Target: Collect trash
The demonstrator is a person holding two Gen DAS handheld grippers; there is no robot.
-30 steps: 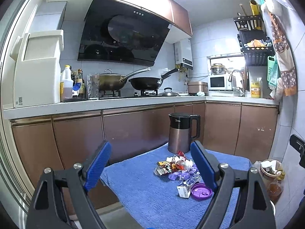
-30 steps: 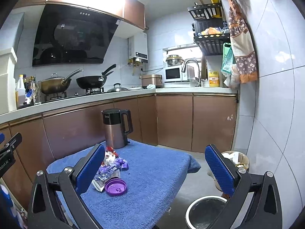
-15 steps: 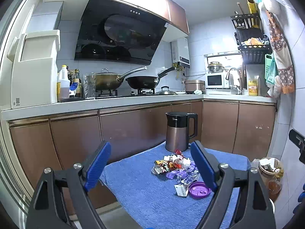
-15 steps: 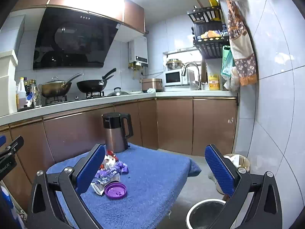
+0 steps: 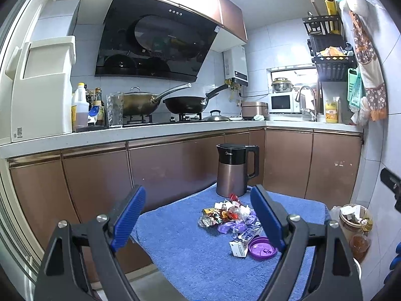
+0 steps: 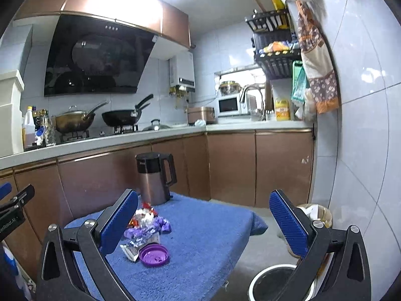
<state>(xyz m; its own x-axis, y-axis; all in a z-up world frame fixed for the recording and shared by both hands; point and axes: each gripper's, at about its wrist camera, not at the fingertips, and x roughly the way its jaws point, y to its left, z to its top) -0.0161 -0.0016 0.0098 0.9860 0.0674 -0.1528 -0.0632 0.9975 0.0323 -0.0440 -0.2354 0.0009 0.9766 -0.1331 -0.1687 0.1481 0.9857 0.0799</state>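
Observation:
A pile of crumpled wrappers lies on a blue towel-covered table, with a purple lid and a small white carton in front of it. The pile and lid also show in the right wrist view. My left gripper is open and empty, held above and before the table. My right gripper is open and empty, held over the table's right side. A round white-rimmed bin stands on the floor below the right gripper.
A dark electric kettle stands at the table's far edge behind the trash. A small full basket and a bottle sit on the floor by the right wall. Brown cabinets and a counter with woks run behind.
Both views have shifted slightly upward, so the table and trash sit a little lower in frame. Both grippers stay open and empty.

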